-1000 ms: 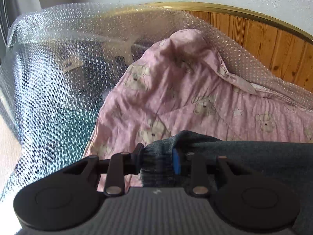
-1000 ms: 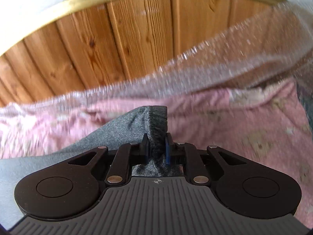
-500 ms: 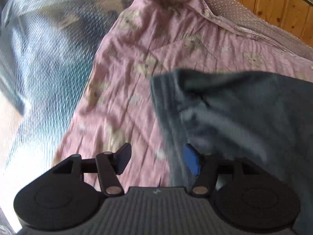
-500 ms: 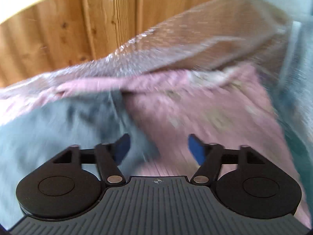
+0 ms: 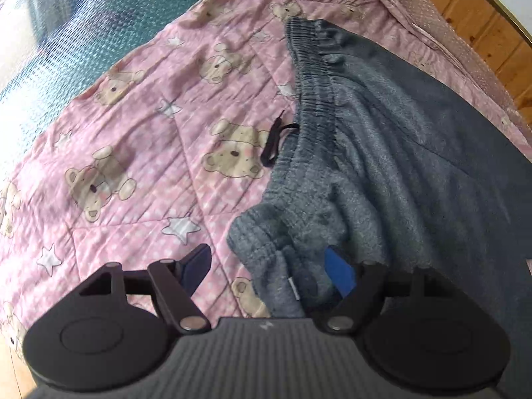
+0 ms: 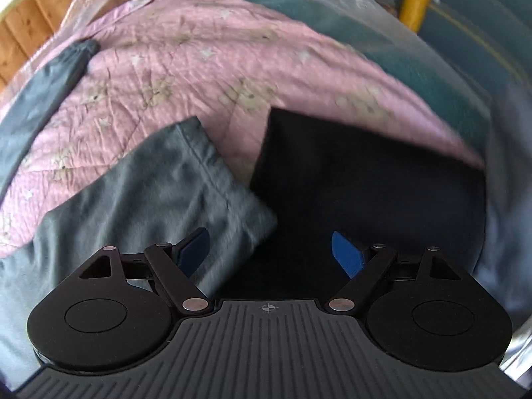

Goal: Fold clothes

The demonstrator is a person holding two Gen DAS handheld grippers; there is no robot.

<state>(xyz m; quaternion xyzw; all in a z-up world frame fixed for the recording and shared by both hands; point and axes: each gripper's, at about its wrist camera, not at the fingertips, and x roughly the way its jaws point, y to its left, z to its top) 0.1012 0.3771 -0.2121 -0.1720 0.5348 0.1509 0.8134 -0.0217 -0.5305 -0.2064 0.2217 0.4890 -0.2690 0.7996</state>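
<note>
My left claw stands released, pointing steeply down over the bed. The grey sweatpants lie spread on the pink teddy-bear quilt, their elastic waistband running from the far side toward me, with the black drawstring spilling onto the quilt to its left. A bunched fold of the waist end sits between my fingers, against the blue pad on the right, but the left finger stands clear of it, so nothing is gripped.

My right claw has its jaws opening, wide apart, with nothing pressed between them. Below it a grey trouser leg ends in a hemmed cuff near the left finger, and a dark folded garment lies just beside it on the right, on the same quilt. This view is blurred. Another grey leg stretches along the far left edge. Bubble wrap covers the bed beyond the quilt, and a wooden headboard stands at the far right of the left view.
</note>
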